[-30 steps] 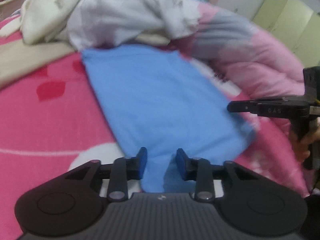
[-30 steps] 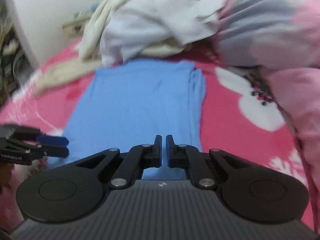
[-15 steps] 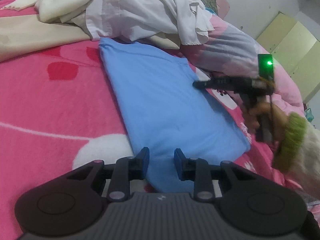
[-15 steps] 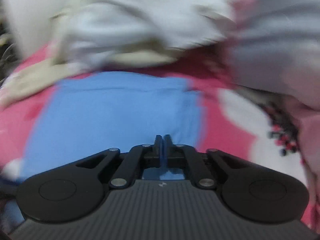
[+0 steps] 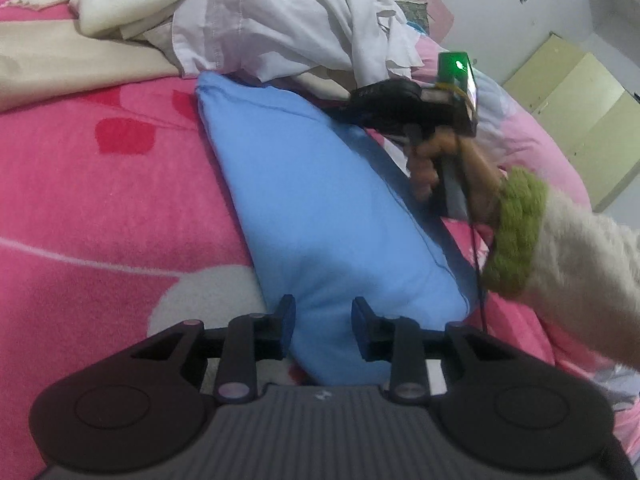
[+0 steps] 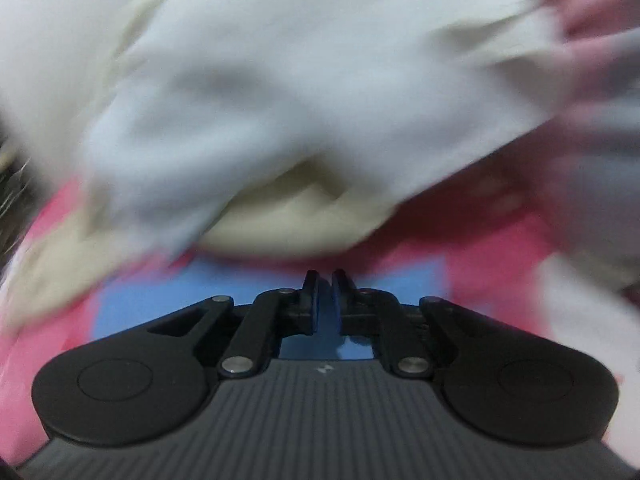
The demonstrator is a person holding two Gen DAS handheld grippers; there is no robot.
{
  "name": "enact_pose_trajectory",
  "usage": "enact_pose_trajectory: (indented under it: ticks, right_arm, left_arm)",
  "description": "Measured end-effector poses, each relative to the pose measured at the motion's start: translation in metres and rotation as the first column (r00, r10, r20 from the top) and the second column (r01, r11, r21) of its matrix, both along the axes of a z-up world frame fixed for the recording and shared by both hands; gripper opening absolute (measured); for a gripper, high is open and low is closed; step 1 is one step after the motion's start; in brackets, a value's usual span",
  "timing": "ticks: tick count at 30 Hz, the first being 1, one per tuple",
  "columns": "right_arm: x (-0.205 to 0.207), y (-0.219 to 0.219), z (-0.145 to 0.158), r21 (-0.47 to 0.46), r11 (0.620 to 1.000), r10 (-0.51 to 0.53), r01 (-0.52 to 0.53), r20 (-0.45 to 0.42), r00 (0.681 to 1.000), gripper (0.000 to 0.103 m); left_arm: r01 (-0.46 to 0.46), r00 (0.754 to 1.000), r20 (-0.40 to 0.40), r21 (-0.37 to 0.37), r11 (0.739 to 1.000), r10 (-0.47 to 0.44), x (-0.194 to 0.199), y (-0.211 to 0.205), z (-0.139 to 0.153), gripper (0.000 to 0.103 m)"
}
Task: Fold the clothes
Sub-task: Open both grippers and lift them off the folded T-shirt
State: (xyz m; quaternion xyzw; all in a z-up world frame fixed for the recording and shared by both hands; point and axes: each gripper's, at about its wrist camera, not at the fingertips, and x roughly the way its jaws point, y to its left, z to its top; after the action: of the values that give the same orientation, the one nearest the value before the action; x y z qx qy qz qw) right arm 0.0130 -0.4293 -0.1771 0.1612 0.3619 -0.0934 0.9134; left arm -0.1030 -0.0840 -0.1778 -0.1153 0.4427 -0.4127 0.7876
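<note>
The blue garment (image 5: 320, 208) lies folded into a long strip on the pink blanket (image 5: 100, 208). In the left wrist view its long axis runs from the near edge, between the fingers of the left gripper (image 5: 323, 330), up and to the left toward the pile of white and cream clothes (image 5: 280, 20) at the far side; the far end is the narrow, squared one and touches the foot of that pile. The left gripper sits low over the near end of the garment, pointing down along the strip. Its jaws are spread and opening, with blue cloth showing between them; the pads do not press on it. The right gripper (image 6: 325, 280) is held in a hand (image 5: 444, 160) with a green knitted cuff (image 5: 516, 240) and a cream sleeve (image 5: 592, 264); it reaches in from the right over the far right edge of the garment, body roughly level, a green light lit on its top. Only the left wrist view shows this hand, the whole strip and the pale cabinet doors (image 5: 572, 112) beyond. The right wrist view is blurred: it shows the right jaws nearly together and opening, a thin gap between the pads, whether cloth sits in that gap cannot be told, with the blue garment (image 6: 408, 284) beneath and the white pile (image 6: 300, 100) close ahead.
</note>
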Motion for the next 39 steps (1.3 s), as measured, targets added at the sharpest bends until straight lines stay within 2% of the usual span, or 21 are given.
enact_pose_trajectory:
  ticks: [1,3,4,7,9,12,15,17,18,20,21,23,26,28,31,33,34,36,37,38,39]
  right_arm:
    - [-0.004,-0.009,0.006,-0.001,0.998,-0.057,0.057,0.016,0.998,0.008]
    - [-0.029,-0.019,0.027,0.012,0.997,-0.078,0.077,0.042,0.996,0.009]
    - [-0.047,-0.02,0.039,0.004,0.998,-0.065,0.065,0.042,0.997,0.011]
    - [-0.114,-0.01,0.073,0.003,1.0,0.02,-0.02,0.024,0.999,0.023]
    - [-0.158,0.004,0.084,0.022,0.996,0.082,-0.082,-0.013,0.997,0.024]
    - [-0.196,0.026,0.076,0.122,0.975,0.196,-0.186,-0.08,0.977,0.024]
    - [-0.208,0.042,0.041,0.193,0.954,0.26,-0.228,-0.166,0.951,0.024]
    - [-0.216,0.031,0.019,0.216,0.962,0.218,-0.17,-0.218,0.951,0.023]
    - [-0.223,0.016,0.015,0.245,0.963,0.167,-0.115,-0.202,0.965,0.019]
    - [-0.243,-0.019,0.013,0.344,0.939,0.032,0.022,-0.15,0.988,0.017]
    - [-0.253,-0.03,0.016,0.337,0.936,-0.048,0.1,-0.159,0.986,0.024]
    - [-0.273,-0.044,0.022,0.278,0.933,-0.179,0.226,-0.185,0.966,0.025]
    - [-0.296,-0.047,0.025,0.417,0.868,-0.219,0.267,-0.161,0.962,0.029]
    - [-0.295,-0.038,0.022,0.455,0.852,-0.206,0.258,-0.161,0.965,0.038]
    - [-0.278,-0.026,0.012,0.479,0.844,-0.171,0.24,-0.182,0.968,0.05]
    - [-0.267,-0.02,0.01,0.451,0.871,-0.12,0.196,-0.192,0.974,0.054]
    - [-0.262,-0.015,0.013,0.404,0.901,-0.082,0.156,-0.196,0.977,0.053]
    - [-0.251,-0.002,0.02,0.243,0.968,-0.013,0.068,-0.221,0.975,0.05]
    - [-0.249,0.005,0.025,0.157,0.987,-0.006,0.045,-0.241,0.97,0.05]
    - [-0.25,0.008,0.029,0.106,0.994,-0.013,0.041,-0.252,0.968,0.05]
    - [-0.252,0.009,0.034,0.086,0.995,-0.028,0.051,-0.247,0.968,0.05]
  left_arm:
    - [0.002,1.0,0.008,0.006,1.0,-0.002,0.0,0.0,0.002,0.034]
    - [-0.002,0.999,0.036,0.012,1.0,0.001,-0.002,0.0,0.008,0.042]
    - [-0.007,0.999,0.054,0.016,1.0,0.006,-0.004,0.002,0.011,0.049]
    - [-0.004,0.996,0.093,0.027,1.0,0.001,-0.01,0.006,0.021,0.049]
    - [0.018,0.994,0.109,0.02,1.0,-0.02,-0.016,0.01,0.027,0.048]
    - [0.077,0.99,0.121,0.01,0.997,-0.078,-0.029,0.01,0.033,0.048]
    - [0.115,0.99,0.082,0.026,0.993,-0.117,-0.038,0.003,0.026,0.048]
    - [0.102,0.992,0.059,0.088,0.991,-0.107,-0.039,0.001,0.015,0.044]
    - [0.085,0.995,0.05,0.101,0.991,-0.09,-0.037,0.006,0.013,0.037]
    - [0.051,0.998,0.023,0.097,0.994,-0.054,-0.033,0.017,0.013,0.037]
    - [0.033,0.999,0.004,0.09,0.995,-0.034,-0.031,0.022,0.016,0.04]
    - [0.011,1.0,-0.023,0.074,0.997,-0.009,-0.029,0.03,0.021,0.045]
    - [0.038,0.999,-0.028,0.065,0.997,-0.036,-0.035,0.028,0.025,0.049]
    - [0.073,0.997,-0.006,0.097,0.993,-0.072,-0.042,0.019,0.023,0.05]
    - [0.11,0.981,0.138,0.201,0.973,-0.139,-0.059,0.001,0.02,0.05]
    - [0.102,0.961,0.223,0.264,0.959,-0.163,-0.067,-0.007,0.02,0.043]
    - [0.087,0.959,0.236,0.283,0.955,-0.158,-0.067,-0.007,0.02,0.036]
    - [0.055,0.964,0.233,0.295,0.954,-0.128,-0.064,-0.004,0.021,0.03]
    - [0.037,0.97,0.222,0.285,0.958,-0.104,-0.063,0.0,0.022,0.03]
    - [0.023,0.969,0.229,0.286,0.958,-0.092,-0.063,0.002,0.025,0.03]
    - [0.03,0.957,0.265,0.307,0.951,-0.115,-0.068,0.002,0.028,0.029]
